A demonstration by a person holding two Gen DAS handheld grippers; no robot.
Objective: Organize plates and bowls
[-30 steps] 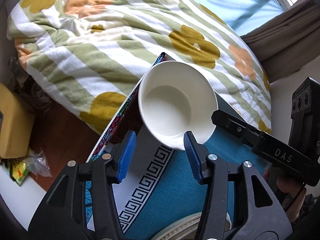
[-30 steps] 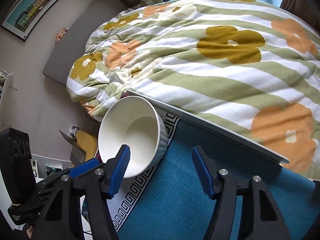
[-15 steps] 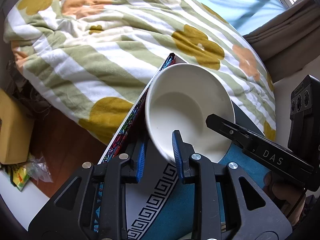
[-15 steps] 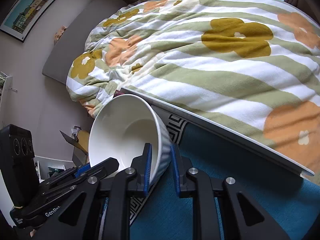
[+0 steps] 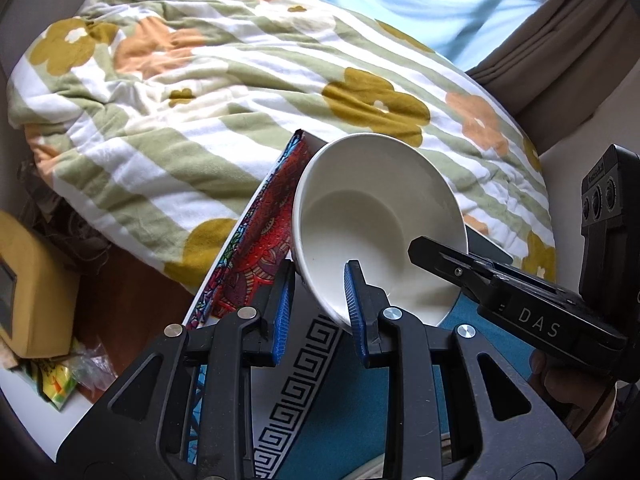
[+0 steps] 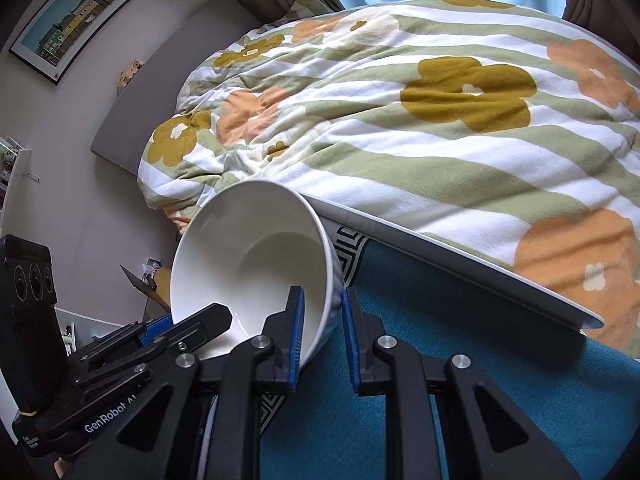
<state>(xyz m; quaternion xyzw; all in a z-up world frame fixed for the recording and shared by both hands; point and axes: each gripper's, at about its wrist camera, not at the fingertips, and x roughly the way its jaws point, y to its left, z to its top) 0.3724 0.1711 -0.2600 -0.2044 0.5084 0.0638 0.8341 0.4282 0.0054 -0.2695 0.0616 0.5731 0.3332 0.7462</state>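
The white bowl is tilting up on its edge above the teal mat at the bed-side edge of the table, its mouth facing both cameras. The left gripper is pinching the near rim, one pad inside and one outside, and the right gripper is clamping the rim further round in the same way. Both jaws have just been closing, with the bowl's wall between them. To carry this well, both hands should be rising together and keeping the tilt steady, since glazed china is likely slipping easily between narrow pads. The floral quilt is lying just beyond, close to the bowl's path.
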